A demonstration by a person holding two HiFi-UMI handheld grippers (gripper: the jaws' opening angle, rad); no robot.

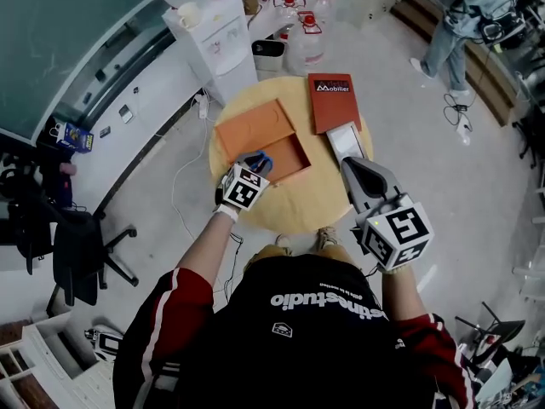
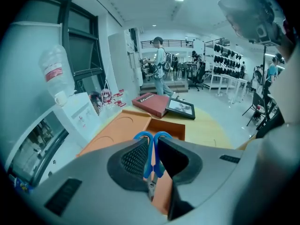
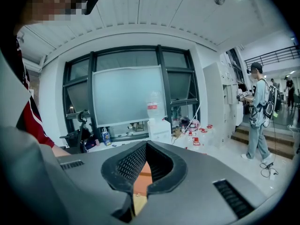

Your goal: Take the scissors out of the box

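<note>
An orange box (image 1: 289,153) lies open on the round wooden table (image 1: 294,203), its lid (image 1: 254,124) flat beside it. My left gripper (image 1: 259,167) is at the near end of the box, shut on scissors with blue handles (image 1: 264,160). In the left gripper view the scissors (image 2: 153,139) stand between the jaws of that gripper (image 2: 151,159), handle loops pointing away, over the box (image 2: 166,128). My right gripper (image 1: 354,169) hovers over the table's right side, shut and holding nothing. Through the slit of the right gripper (image 3: 145,157) only a sliver of orange shows.
A red book (image 1: 334,100) and a picture frame (image 1: 345,139) lie on the far right of the table. A water dispenser (image 1: 213,32) and bottles stand beyond it. An office chair (image 1: 77,245) is on the left, and a person (image 1: 464,24) stands at the far right.
</note>
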